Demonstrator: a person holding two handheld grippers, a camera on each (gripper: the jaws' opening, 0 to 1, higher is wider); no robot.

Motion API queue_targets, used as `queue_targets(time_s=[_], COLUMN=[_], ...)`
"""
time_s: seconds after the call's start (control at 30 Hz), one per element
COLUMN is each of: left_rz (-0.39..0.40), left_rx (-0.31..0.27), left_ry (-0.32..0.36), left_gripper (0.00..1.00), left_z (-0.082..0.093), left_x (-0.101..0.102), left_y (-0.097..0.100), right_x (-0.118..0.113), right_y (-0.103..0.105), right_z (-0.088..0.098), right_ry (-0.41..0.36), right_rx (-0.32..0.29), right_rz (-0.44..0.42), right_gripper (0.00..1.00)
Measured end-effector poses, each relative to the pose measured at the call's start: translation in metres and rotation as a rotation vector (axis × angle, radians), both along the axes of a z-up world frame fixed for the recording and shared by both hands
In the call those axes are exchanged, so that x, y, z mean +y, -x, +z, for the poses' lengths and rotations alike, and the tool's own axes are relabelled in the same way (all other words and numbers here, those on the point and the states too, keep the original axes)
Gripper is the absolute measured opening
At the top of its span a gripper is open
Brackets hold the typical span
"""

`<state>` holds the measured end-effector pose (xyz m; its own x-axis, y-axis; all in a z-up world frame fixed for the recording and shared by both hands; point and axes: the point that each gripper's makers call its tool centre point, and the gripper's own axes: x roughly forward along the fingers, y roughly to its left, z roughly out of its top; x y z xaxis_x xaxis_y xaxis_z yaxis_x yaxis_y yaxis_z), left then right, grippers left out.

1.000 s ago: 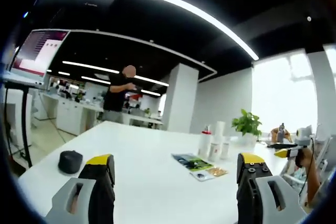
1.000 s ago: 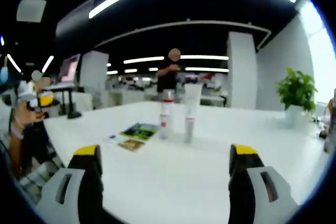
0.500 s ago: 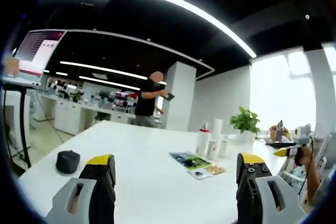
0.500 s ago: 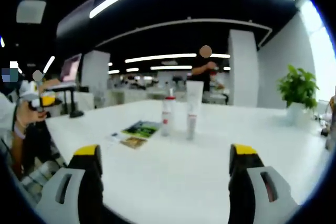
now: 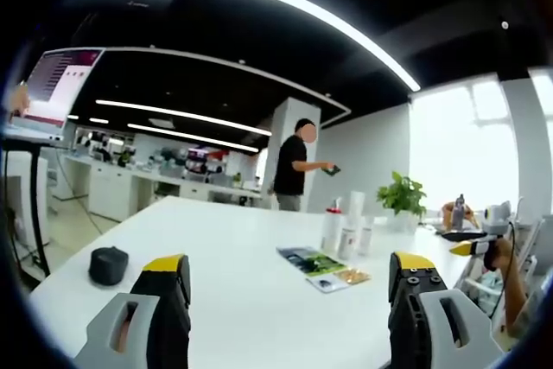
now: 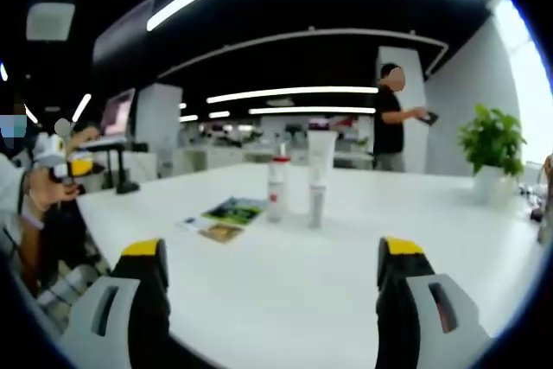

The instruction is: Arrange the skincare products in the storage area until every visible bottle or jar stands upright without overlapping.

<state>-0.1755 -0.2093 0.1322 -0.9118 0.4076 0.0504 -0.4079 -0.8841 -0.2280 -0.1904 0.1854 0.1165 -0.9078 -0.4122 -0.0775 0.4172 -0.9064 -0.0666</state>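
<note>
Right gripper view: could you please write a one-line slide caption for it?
Open right gripper faces an upright red-capped bottle and white tube beside a leaflet on a white table.

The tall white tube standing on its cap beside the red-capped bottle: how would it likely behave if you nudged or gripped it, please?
The tube is tall on a narrow cap base, so a nudge near its top would probably tip it. It stands close to the bottle and might knock it. It looks like a soft squeeze tube, so its body may give under the jaws.
</note>
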Motion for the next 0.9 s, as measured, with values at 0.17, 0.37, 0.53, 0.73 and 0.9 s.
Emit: queue_targets(time_s=[0.17,0.37,0.53,0.73,0.9], left_rz=[-0.005,-0.007,-0.007,-0.006,-0.005], left_rx=[-0.008,-0.012,-0.012,-0.01,-0.012], left_ry=[0.008,0.009,0.008,0.007,0.01], left_gripper=[0.98,0.98,0.98,0.98,0.98], left_z=[-0.0022,-0.003,-0.0025,-0.0024,-0.0032], left_x=[0.0024,0.0033,0.0027,0.0026,0.0024], left_y=[0.0008,0.0013,0.0015,0.0012,0.0015], right_x=[-0.0015,-0.0018,-0.0017,-0.0007,-0.0008], right_y=[-0.0005,-0.0007,-0.0007,-0.0002,0.0005], right_z=[-0.0013,-0.002,-0.0028,-0.0026,-0.0028], right_ry=[-0.001,-0.002,-0.004,-0.001,0.003], right_rx=[-0.004,-0.008,-0.01,-0.011,-0.012], right_rz=[0.006,0.008,0.008,0.008,0.01], right_gripper=[1.0,1.0,1.0,1.0,1.0])
